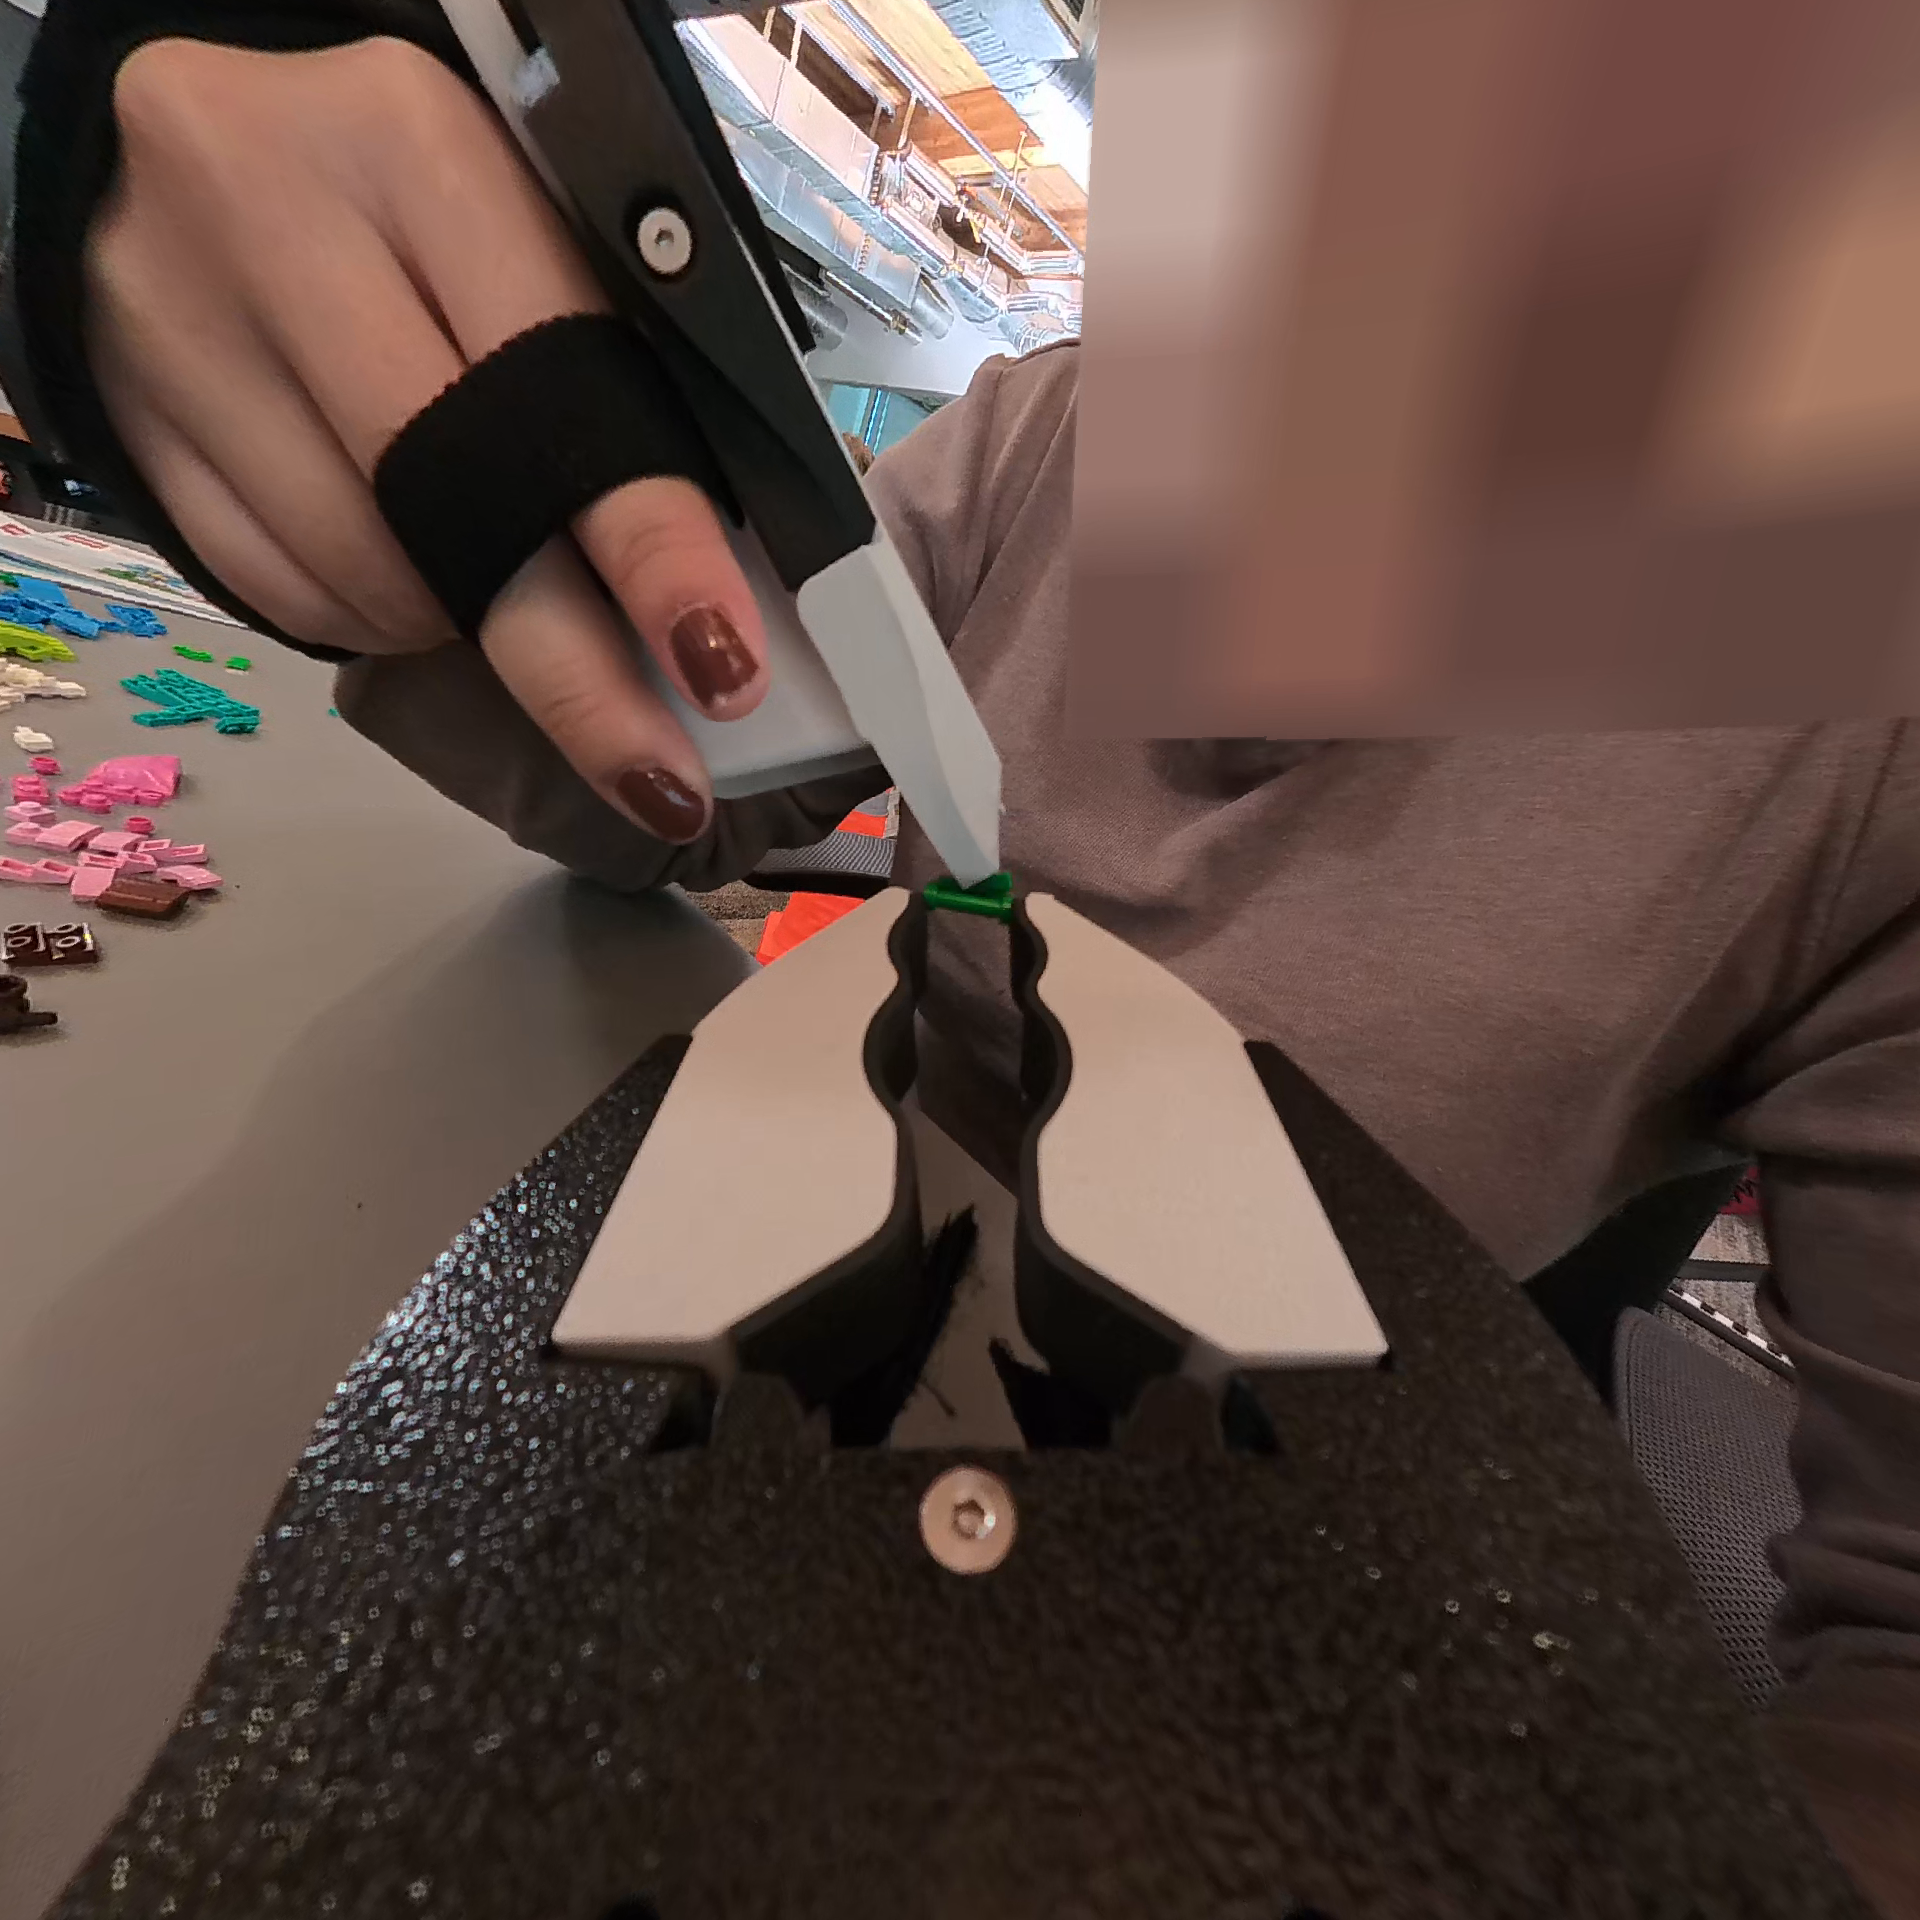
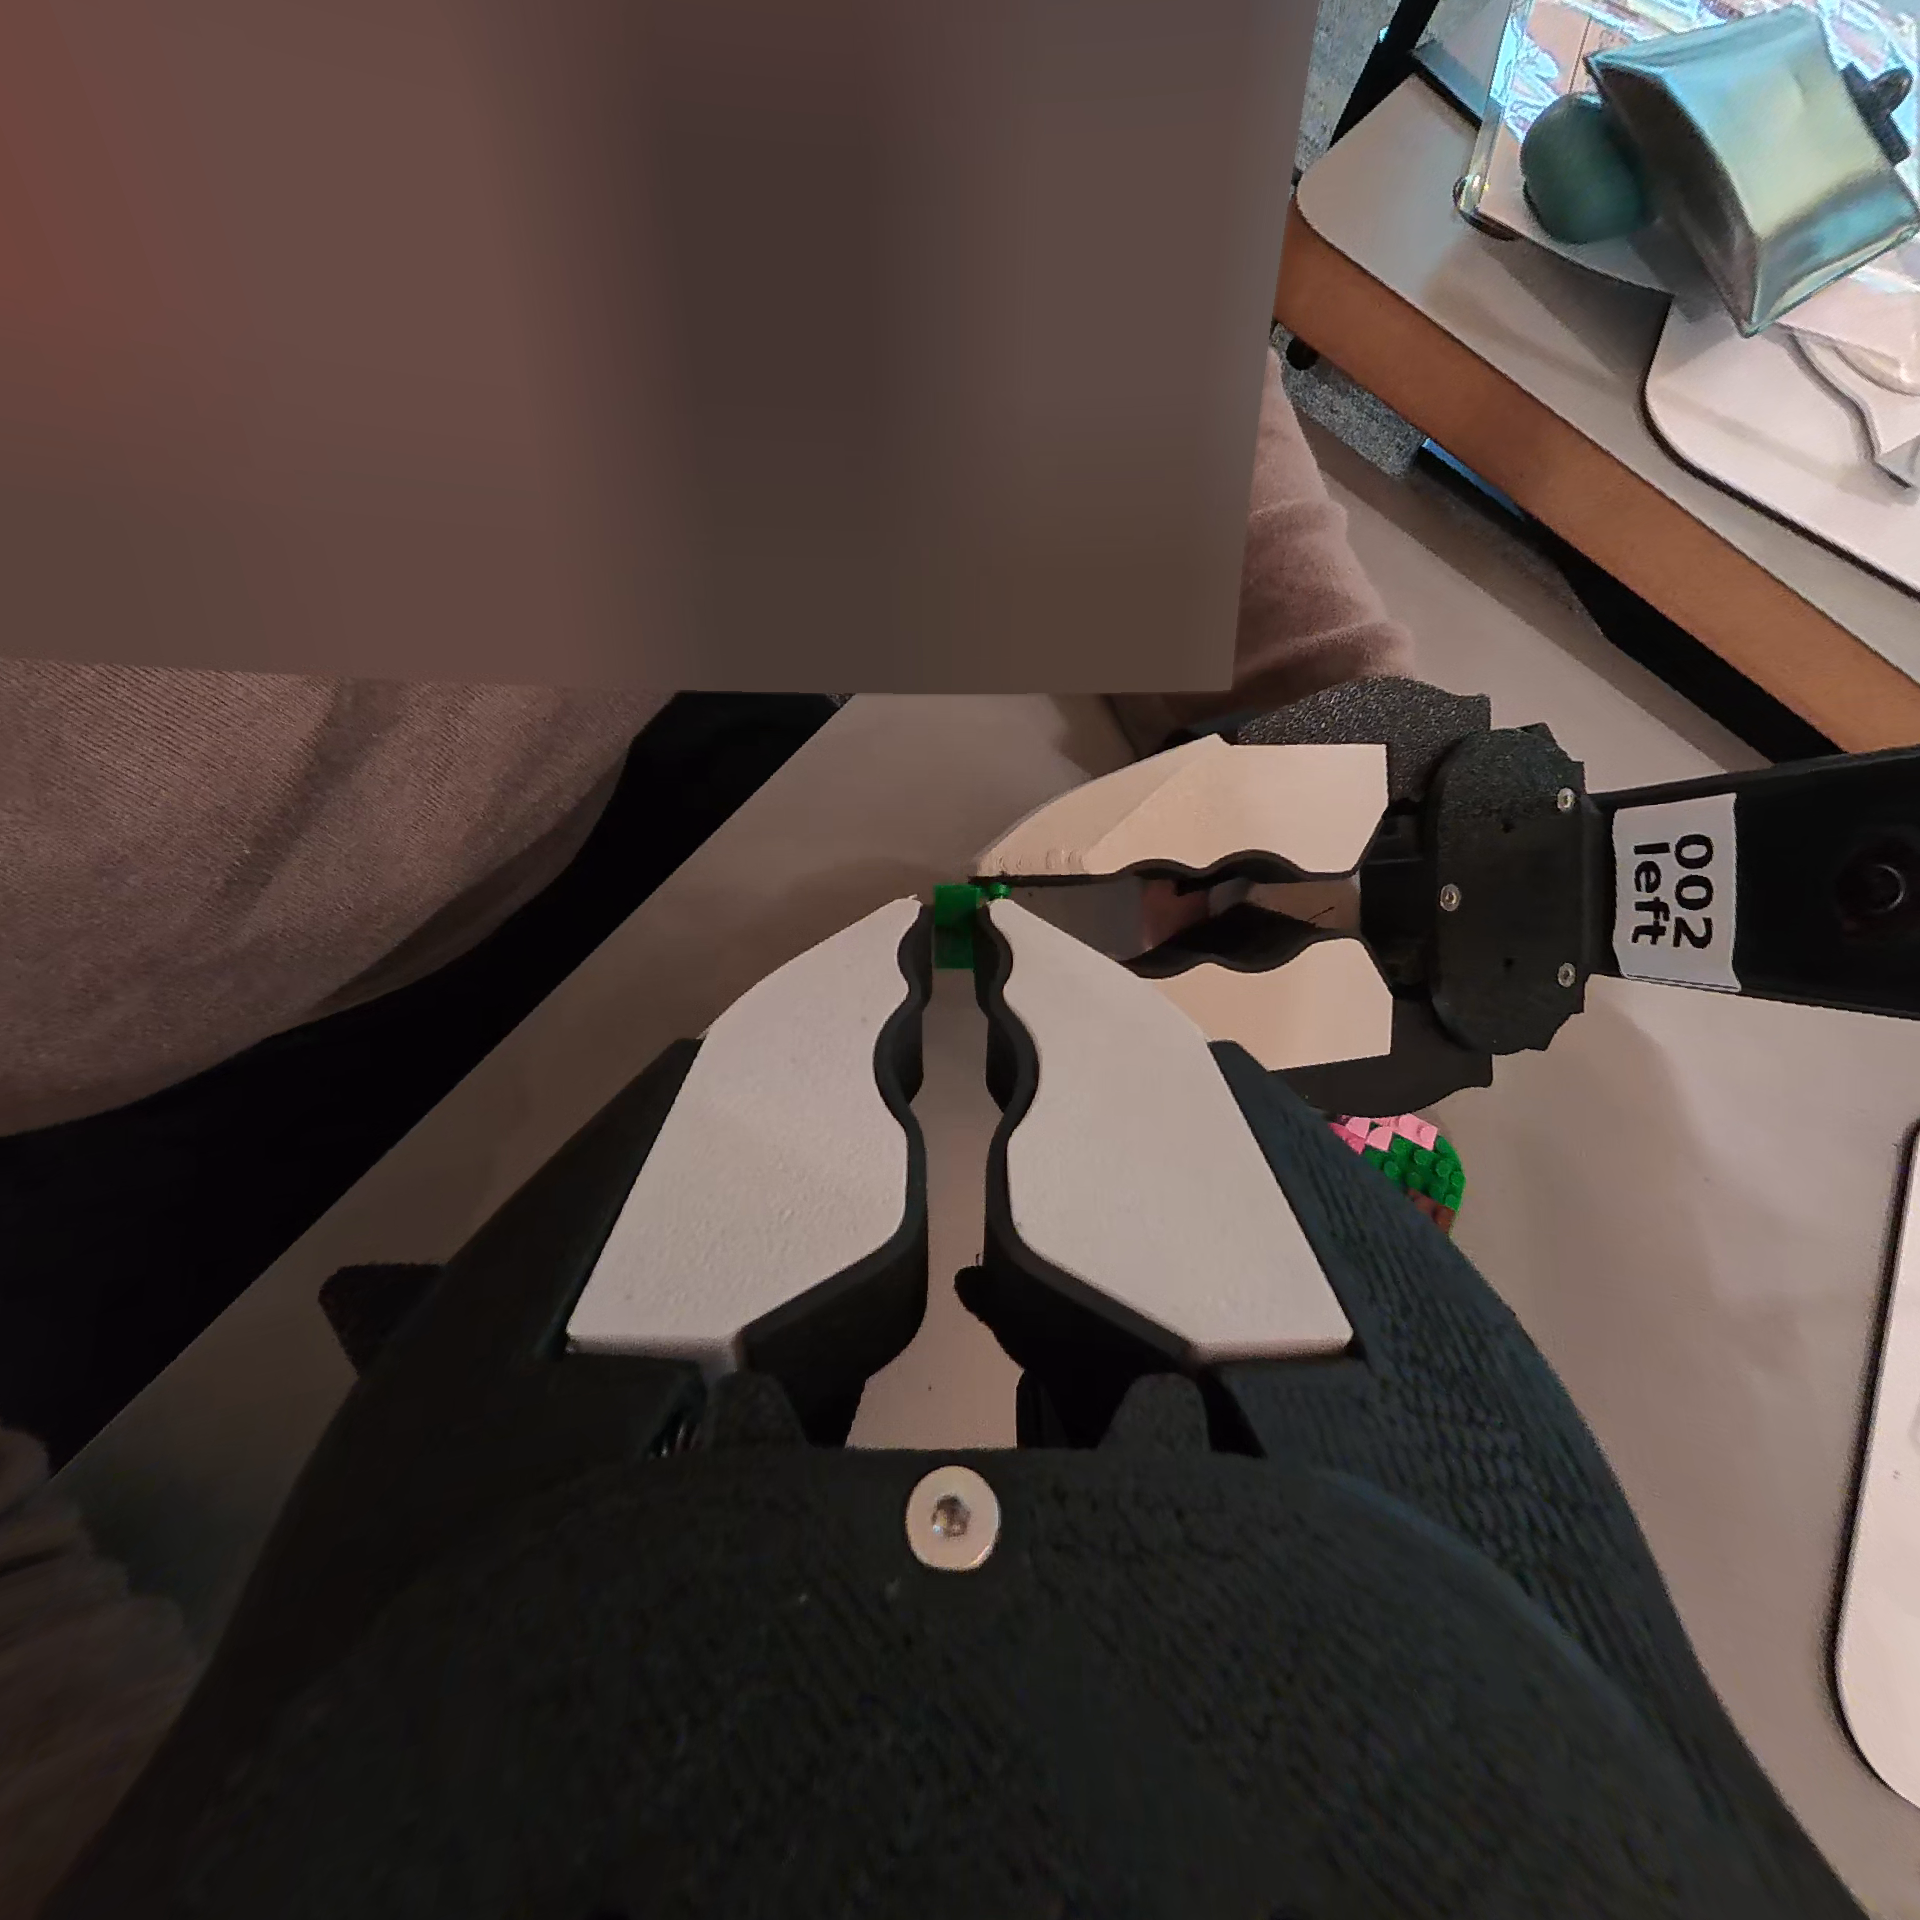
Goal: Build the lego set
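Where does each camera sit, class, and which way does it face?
Left wrist view: on the left tongs, facing the person's torso; shows the right hand and a table of loose bricks.
Right wrist view: on the right tongs, facing down across the table edge; shows the left tongs from the side and a partial build.
Shared: the small green piece, gripped by both tongs.

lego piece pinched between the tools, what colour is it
Green. The piece shows best in the left wrist view, held at the left tool's tips.
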Demonstrator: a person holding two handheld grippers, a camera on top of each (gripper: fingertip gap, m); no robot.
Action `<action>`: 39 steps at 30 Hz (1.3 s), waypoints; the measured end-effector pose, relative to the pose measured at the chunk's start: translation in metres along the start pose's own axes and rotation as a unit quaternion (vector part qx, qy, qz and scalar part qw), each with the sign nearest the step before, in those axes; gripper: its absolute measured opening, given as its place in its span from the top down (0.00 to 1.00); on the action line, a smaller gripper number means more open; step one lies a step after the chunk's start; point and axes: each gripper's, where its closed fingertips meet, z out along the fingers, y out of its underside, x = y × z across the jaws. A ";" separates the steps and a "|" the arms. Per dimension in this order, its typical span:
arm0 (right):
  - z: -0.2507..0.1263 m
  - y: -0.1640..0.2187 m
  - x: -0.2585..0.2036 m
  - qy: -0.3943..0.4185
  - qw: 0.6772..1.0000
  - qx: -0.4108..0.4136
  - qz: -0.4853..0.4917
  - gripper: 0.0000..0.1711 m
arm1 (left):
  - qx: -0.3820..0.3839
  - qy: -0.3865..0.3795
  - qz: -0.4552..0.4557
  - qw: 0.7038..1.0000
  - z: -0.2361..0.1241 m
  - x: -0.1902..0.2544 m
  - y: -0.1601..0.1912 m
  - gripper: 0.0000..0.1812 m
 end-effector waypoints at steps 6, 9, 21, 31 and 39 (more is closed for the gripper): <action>0.000 0.000 0.000 0.001 1.000 -0.001 0.000 0.97 | 0.000 -0.001 -0.001 1.000 0.000 0.000 0.000 0.92; 0.000 0.000 0.000 0.003 1.000 -0.001 -0.002 0.97 | 0.002 -0.002 -0.001 1.000 0.000 -0.001 0.000 0.92; -0.006 0.001 0.007 0.031 1.000 0.002 0.000 0.87 | 0.019 -0.022 0.011 1.000 -0.004 -0.005 -0.005 0.92; -0.038 -0.024 0.051 0.347 0.915 0.035 -0.202 0.75 | 0.138 -0.059 0.060 0.987 -0.032 -0.006 -0.044 0.92; -0.025 -0.016 0.061 0.444 0.840 -0.057 -0.307 0.75 | 0.169 -0.049 0.053 0.983 -0.037 -0.005 -0.050 0.92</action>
